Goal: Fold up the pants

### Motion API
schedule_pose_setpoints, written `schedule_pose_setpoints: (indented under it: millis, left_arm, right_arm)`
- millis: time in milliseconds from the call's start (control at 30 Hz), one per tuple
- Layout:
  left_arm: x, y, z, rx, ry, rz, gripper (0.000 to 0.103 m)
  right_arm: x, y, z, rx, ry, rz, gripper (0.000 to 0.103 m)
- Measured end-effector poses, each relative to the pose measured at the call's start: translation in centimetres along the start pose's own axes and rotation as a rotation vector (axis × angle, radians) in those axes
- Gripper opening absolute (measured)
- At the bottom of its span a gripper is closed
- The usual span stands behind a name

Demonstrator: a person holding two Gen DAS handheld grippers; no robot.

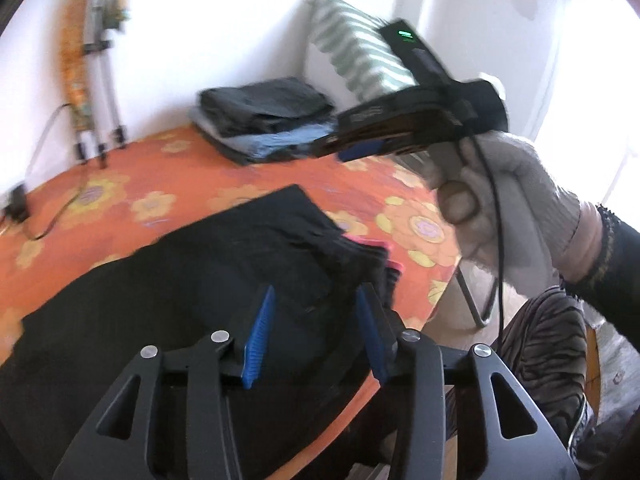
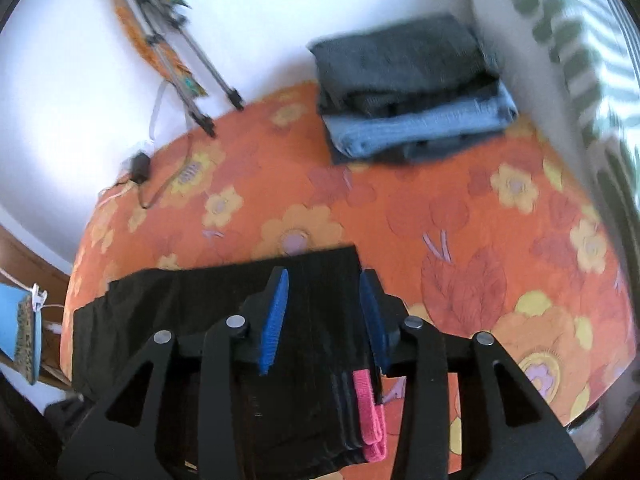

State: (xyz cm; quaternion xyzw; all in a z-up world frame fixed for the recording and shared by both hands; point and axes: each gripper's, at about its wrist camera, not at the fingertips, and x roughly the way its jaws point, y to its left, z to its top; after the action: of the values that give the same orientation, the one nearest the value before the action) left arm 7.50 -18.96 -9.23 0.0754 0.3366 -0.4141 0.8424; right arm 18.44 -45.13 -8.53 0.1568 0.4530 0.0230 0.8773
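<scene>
Black pants [image 1: 208, 280] with a pink waistband [image 2: 370, 416] lie folded on the orange flowered table [image 1: 168, 176]. My left gripper [image 1: 316, 320] is open above the pants near the waistband end, holding nothing. My right gripper [image 2: 324, 316] is open above the same end of the pants [image 2: 224, 320], empty. In the left wrist view the right gripper [image 1: 360, 148] is held up in a white-gloved hand [image 1: 508, 208] above the table's right side.
A stack of folded dark and blue clothes [image 2: 412, 88] sits at the table's [image 2: 460, 216] far edge by the wall. A tripod [image 2: 188, 52] and a cabled adapter [image 2: 140, 168] stand far left. A striped cushion [image 1: 356, 52] leans behind the stack. The table's right edge [image 1: 448, 280] is near.
</scene>
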Motion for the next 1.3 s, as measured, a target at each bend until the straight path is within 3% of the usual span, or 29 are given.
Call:
schedule_pose_setpoints:
  millis: [133,333,567,767,833,900,1100,1133,1200,1300]
  left_arm:
    - [-3.7,4.5,-1.6,-0.076,-0.008,0.096,0.045]
    - [-8.9,12.2,-5.9,-0.222,0.013,0.310,0.045]
    - [-12.3,20.4,-10.8,-0.432,0.025,0.475,0.045]
    - [-12.5,24.4,-13.7,-0.537,0.064,0.511,0.045]
    - [-12.8,25.4,-14.1,-0.561,0.059,0.518,0.045]
    - [-13.5,26.3,-14.4,-0.580,0.046,0.528,0.045]
    - [-15.0,28.2,-14.4,-0.628,0.000,0.554,0.045]
    - [-15.2,28.4,-14.3,-0.633,-0.009,0.560,0.045]
    - [-15.6,28.7,-14.4,-0.636,-0.016,0.574,0.045]
    - [-16.0,29.3,-14.9,-0.655,-0.017,0.592,0.045]
  right_arm:
    - [-0.6,4.1,0.5,-0.131,-0.015,0.060,0.039]
    - [2.5,11.1,0.4,-0.322,0.021,0.186,0.039]
    - [10.2,17.9,0.7,-0.492,0.196,0.337,0.039]
    - [16.5,22.2,-0.3,-0.661,0.326,0.346,0.040]
    - [18.3,23.5,-0.6,-0.710,0.363,0.362,0.045]
    - [19.3,24.4,-0.6,-0.727,0.385,0.391,0.054]
    - [20.9,25.6,-1.2,-0.766,0.429,0.451,0.057]
    - [21.1,25.7,-1.2,-0.765,0.436,0.457,0.056]
    - [20.9,25.8,-1.5,-0.756,0.443,0.469,0.031]
    - [19.2,25.8,-2.7,-0.803,0.378,0.445,0.014]
